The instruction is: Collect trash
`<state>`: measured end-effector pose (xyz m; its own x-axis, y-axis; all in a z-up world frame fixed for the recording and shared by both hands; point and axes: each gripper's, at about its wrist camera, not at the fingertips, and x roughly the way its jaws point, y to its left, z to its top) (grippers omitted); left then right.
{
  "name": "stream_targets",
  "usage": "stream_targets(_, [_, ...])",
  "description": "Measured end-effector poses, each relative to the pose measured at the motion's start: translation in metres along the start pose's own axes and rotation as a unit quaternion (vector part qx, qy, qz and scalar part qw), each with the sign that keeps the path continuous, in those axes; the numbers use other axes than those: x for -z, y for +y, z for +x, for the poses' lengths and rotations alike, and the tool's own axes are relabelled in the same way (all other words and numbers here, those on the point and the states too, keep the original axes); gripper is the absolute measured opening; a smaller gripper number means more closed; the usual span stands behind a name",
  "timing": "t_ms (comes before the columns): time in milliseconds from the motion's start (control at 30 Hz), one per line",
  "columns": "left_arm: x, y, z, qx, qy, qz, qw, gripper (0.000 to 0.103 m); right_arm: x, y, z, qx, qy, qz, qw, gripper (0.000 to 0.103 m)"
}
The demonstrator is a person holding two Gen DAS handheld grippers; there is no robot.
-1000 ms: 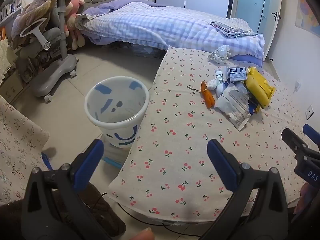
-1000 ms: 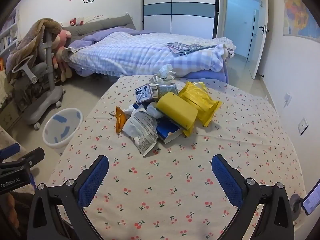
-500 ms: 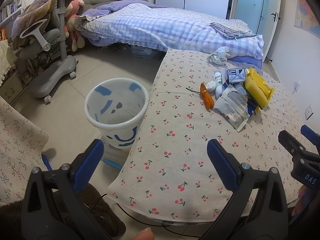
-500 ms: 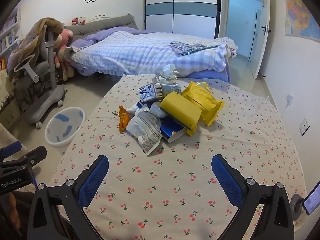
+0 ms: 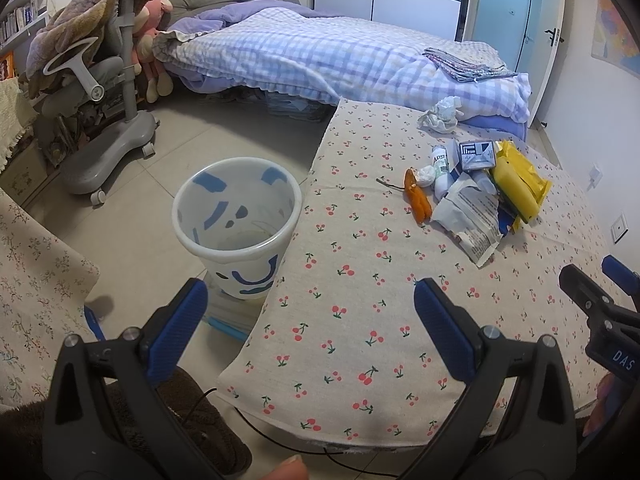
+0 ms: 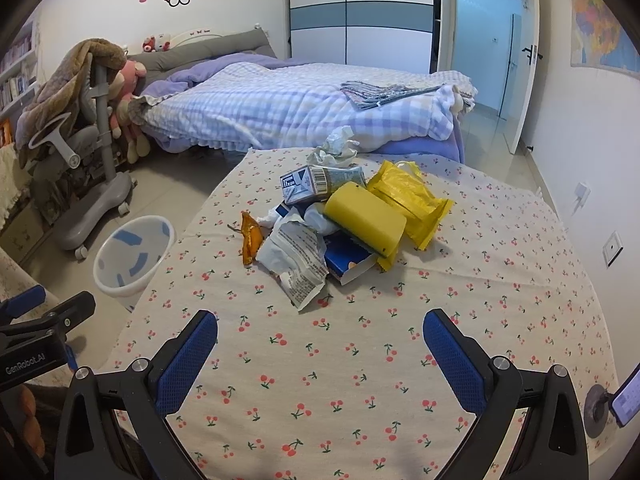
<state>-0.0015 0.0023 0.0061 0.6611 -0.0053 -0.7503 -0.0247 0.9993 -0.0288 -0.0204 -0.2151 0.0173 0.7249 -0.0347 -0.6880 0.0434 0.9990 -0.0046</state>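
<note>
A pile of trash lies mid-table on the cherry-print cloth (image 6: 360, 360): a white torn wrapper (image 6: 298, 256), an orange wrapper (image 6: 251, 238), a yellow sponge (image 6: 364, 216), a yellow bag (image 6: 412, 200), a blue box (image 6: 348, 258), a small carton (image 6: 316, 184) and crumpled tissue (image 6: 334, 148). The pile shows in the left wrist view too (image 5: 472, 192). A white bin with blue marks (image 5: 236, 216) stands on the floor left of the table (image 6: 134, 258). My left gripper (image 5: 308, 320) is open and empty over the table's near left corner. My right gripper (image 6: 320, 344) is open and empty, short of the pile.
A bed with a checked quilt (image 6: 300, 108) stands behind the table. A grey chair draped with a blanket (image 5: 100, 80) stands at the left. Another cloth-covered surface (image 5: 36, 280) is at the near left. A phone (image 6: 628, 396) sits at the table's right edge.
Both grippers have moved slightly forward toward the pile, which now looks a little nearer in the right wrist view. Both stay open and empty.
</note>
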Motion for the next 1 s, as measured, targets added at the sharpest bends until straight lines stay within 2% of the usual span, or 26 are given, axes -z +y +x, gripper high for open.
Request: stream_targets(1000, [-0.0026, 0.0038, -0.0017, 0.000, -0.002, -0.002, 1.0000, 0.103, -0.0011, -0.0005, -0.0007, -0.003, 0.001, 0.004, 1.000, 0.103])
